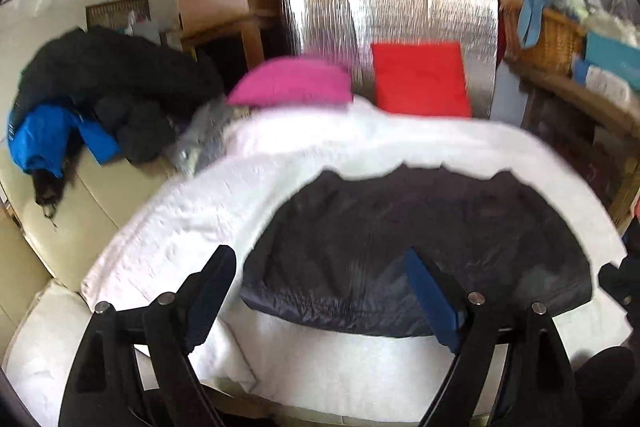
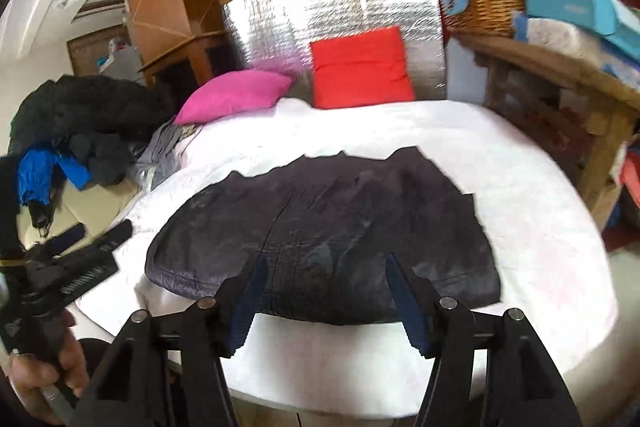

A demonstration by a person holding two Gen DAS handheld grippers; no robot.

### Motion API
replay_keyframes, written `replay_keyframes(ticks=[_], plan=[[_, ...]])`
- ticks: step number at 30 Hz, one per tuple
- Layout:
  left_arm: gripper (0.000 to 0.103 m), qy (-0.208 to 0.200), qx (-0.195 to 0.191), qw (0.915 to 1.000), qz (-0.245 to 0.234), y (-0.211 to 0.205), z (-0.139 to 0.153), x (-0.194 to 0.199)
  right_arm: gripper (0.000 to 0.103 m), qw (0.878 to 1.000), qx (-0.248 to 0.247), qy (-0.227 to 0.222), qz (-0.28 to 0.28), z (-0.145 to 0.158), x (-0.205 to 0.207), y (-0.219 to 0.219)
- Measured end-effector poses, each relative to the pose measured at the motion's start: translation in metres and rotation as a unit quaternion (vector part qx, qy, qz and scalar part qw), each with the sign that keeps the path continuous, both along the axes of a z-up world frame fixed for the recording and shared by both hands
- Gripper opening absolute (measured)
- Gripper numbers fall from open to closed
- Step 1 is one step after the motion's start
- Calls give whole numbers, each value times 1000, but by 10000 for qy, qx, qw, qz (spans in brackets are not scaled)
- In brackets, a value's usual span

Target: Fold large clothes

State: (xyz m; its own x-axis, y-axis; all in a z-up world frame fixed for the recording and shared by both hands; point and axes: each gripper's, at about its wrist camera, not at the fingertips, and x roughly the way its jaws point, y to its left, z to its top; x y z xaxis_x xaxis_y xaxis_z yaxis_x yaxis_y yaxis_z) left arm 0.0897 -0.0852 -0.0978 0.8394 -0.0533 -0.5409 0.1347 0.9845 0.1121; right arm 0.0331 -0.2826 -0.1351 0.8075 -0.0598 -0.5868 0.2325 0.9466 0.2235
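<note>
A dark quilted garment (image 1: 420, 247) (image 2: 328, 223) lies folded flat on a white blanket (image 1: 180, 227) (image 2: 540, 227). My left gripper (image 1: 318, 253) hovers above the garment's near left part, its jaws wide apart with nothing between them. My right gripper (image 2: 325, 259) hangs over the garment's near edge, jaws apart and empty, the pads clear of the cloth. In the right wrist view the left gripper (image 2: 100, 239) shows at the far left, held by a hand (image 2: 48, 367). Both views are blurred.
A pink cushion (image 1: 292, 83) (image 2: 236, 95) and a red cushion (image 1: 420, 79) (image 2: 360, 71) lean at the back against a silver foil panel (image 2: 340, 7). Dark and blue clothes (image 1: 80, 107) (image 2: 72, 147) are piled at the left. A wicker basket (image 2: 484, 3) stands on a wooden shelf at the right.
</note>
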Motion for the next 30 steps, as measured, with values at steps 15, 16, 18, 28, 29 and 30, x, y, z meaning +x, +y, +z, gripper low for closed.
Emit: replay_keyframes(ticks=[15,16,18,28,29,30], plan=[[97,-890,-273,9957,36,31,90,-78,66,9978,-417,-389,-338,72,-72,38],[97,-901,-294,9955,38,33,93,-82,66,9979,-397,-380,-330,75,-75,41],[99,-948,-315,9950,79,37,99,-89,66,9978,-348,-426,-365,79,-82,47],[102,-1207,-339,9918,242,47,111,-111,67,9961,-580,-547,-391,88,-93,69],[102,-1214,-353,9916,252,49,112,-111,67,9961,-570,-548,-403,88,-93,68],[102,-1224,-369,9914,268,50,113,-111,67,9960,-568,-548,-426,88,-93,68]])
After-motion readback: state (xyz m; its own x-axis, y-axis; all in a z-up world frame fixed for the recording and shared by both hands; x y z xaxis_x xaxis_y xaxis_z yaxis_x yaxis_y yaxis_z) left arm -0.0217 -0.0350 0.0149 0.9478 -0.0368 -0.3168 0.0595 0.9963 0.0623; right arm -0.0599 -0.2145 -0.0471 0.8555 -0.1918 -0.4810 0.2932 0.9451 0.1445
